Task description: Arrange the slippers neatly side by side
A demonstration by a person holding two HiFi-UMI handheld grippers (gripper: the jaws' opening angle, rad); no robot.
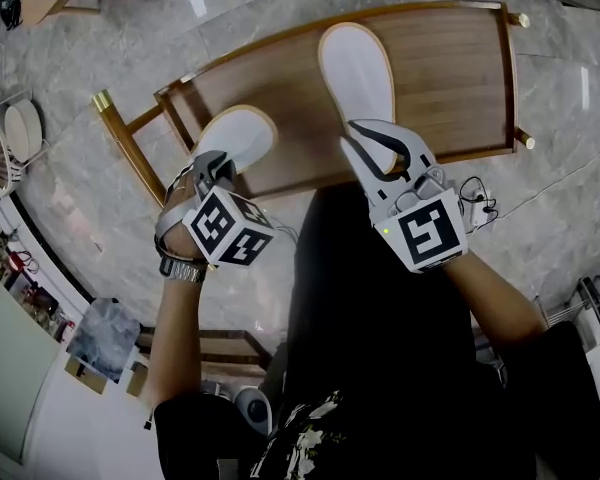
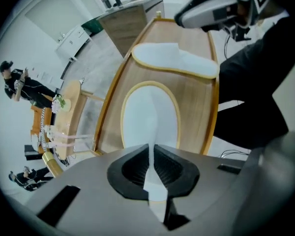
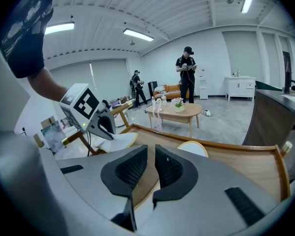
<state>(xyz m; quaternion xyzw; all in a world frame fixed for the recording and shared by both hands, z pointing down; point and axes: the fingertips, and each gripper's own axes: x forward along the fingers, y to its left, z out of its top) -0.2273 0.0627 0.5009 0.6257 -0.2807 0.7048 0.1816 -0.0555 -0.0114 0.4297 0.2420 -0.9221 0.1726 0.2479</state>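
Table (image 1: 450, 68): wooden; in the head view I saw both white slippers over it.
Right slipper (image 1: 357, 68): lay lengthwise, far end toward 12 o'clock.
Left slipper (image 1: 242, 133): sat at 8 o'clock of the right one, apart from it, angled toward 1 o'clock.
Left gripper (image 2: 151, 149): jaws were clamped on a thin white edge of the left slipper.
Right gripper (image 3: 151, 149): jaws stood a narrow gap apart at the right slipper's near end; I saw no pad pressing on it.

The left slipper (image 1: 238, 133), pinched in the left hand-held gripper (image 1: 218, 163), is soft matt white cloth with a tan rim. The right slipper (image 1: 357, 68), ahead of the right hand-held gripper (image 1: 375, 143), looks alike. Both tools are matt grey plastic with black ribbed pads (image 2: 132, 168). Beneath them lie a smooth, satin wooden desk (image 1: 450, 68) and a glossy marble-like floor (image 1: 130, 58).
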